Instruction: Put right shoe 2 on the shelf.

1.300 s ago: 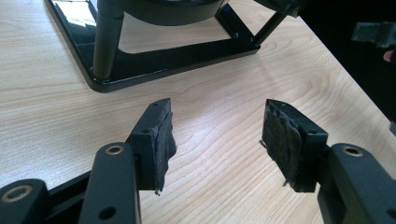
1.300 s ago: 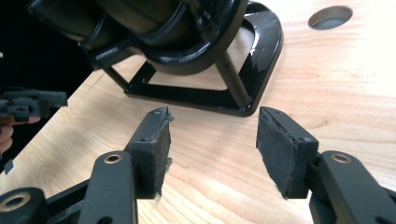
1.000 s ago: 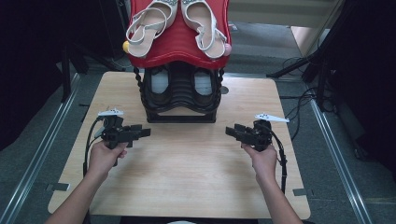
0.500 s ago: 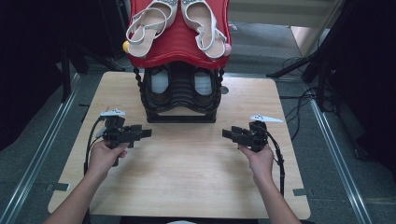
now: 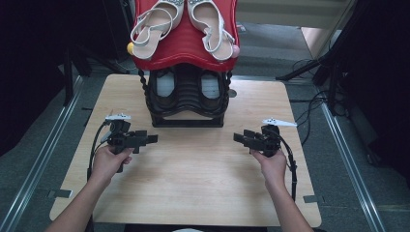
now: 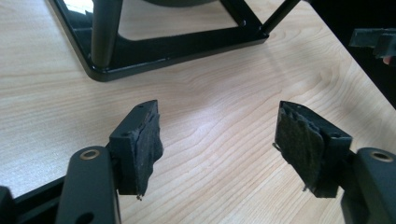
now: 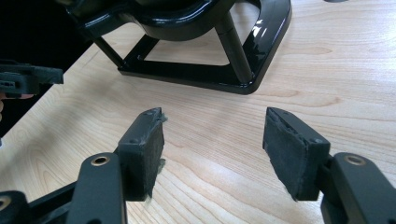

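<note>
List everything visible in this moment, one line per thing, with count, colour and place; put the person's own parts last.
Table: one, light wood, centre of the high view.
Shoe rack: one, black frame, at the table's far middle.
Red tier: one, red, top of the rack.
Sandals: two, white and strappy, side by side on the red tier.
Shoes on the lower tier: two, dark with pale insoles, under the red tier.
Cables: several, black, on the floor right of the table.
Left tool: one, black, open and empty, above the table's left half.
Right tool: one, black, open and empty, above the right half.
Hands: two, each gripping a tool.
</note>
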A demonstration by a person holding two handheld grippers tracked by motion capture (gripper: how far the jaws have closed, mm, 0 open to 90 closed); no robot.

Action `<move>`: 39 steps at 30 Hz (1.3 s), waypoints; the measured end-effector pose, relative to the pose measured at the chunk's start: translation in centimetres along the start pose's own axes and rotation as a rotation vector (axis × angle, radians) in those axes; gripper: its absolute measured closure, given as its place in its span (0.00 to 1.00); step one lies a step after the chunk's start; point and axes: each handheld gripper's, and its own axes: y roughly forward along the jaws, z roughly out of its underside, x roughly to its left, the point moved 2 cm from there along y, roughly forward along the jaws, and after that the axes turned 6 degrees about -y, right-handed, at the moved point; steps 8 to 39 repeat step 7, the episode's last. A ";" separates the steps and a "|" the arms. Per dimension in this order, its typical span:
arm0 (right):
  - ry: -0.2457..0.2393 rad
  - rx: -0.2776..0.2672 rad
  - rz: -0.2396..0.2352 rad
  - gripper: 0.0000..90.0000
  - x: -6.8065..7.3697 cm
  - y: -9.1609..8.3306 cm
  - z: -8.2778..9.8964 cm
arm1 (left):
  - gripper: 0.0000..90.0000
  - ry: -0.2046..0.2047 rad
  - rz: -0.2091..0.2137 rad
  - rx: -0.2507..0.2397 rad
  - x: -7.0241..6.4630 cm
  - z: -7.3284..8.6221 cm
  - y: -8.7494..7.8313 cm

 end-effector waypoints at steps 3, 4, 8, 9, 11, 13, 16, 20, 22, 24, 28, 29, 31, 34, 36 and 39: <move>-0.017 0.008 0.004 0.43 0.1 0.1 0.0 | 0.33 -0.002 0.000 0.009 -0.1 0.0 0.2; -0.024 0.012 0.007 0.43 0.1 0.1 0.0 | 0.33 0.000 0.000 0.010 -0.1 0.1 0.2; -0.049 0.007 0.027 0.42 0.0 0.0 -0.1 | 0.32 -0.010 0.003 0.016 0.0 0.0 0.3; -0.049 0.007 0.027 0.42 0.0 0.0 -0.1 | 0.32 -0.010 0.003 0.016 0.0 0.0 0.3; -0.049 0.007 0.027 0.42 0.0 0.0 -0.1 | 0.32 -0.010 0.003 0.016 0.0 0.0 0.3; -0.049 0.007 0.027 0.42 0.0 0.0 -0.1 | 0.32 -0.010 0.003 0.016 0.0 0.0 0.3; -0.049 0.007 0.027 0.42 0.0 0.0 -0.1 | 0.32 -0.010 0.003 0.016 0.0 0.0 0.3; -0.049 0.007 0.027 0.42 0.0 0.0 -0.1 | 0.32 -0.010 0.003 0.016 0.0 0.0 0.3; -0.049 0.007 0.027 0.42 0.0 0.0 -0.1 | 0.32 -0.010 0.003 0.016 0.0 0.0 0.3; -0.049 0.007 0.027 0.42 0.0 0.0 -0.1 | 0.32 -0.010 0.003 0.016 0.0 0.0 0.3; -0.049 0.007 0.027 0.42 0.0 0.0 -0.1 | 0.32 -0.010 0.003 0.016 0.0 0.0 0.3; -0.049 0.007 0.027 0.42 0.0 0.0 -0.1 | 0.32 -0.010 0.003 0.016 0.0 0.0 0.3; -0.049 0.007 0.027 0.42 0.0 0.0 -0.1 | 0.32 -0.010 0.003 0.016 0.0 0.0 0.3; -0.049 0.007 0.027 0.42 0.0 0.0 -0.1 | 0.32 -0.010 0.003 0.016 0.0 0.0 0.3; -0.049 0.007 0.027 0.42 0.0 0.0 -0.1 | 0.32 -0.010 0.003 0.016 0.0 0.0 0.3; -0.049 0.007 0.027 0.42 0.0 0.0 -0.1 | 0.32 -0.010 0.003 0.016 0.0 0.0 0.3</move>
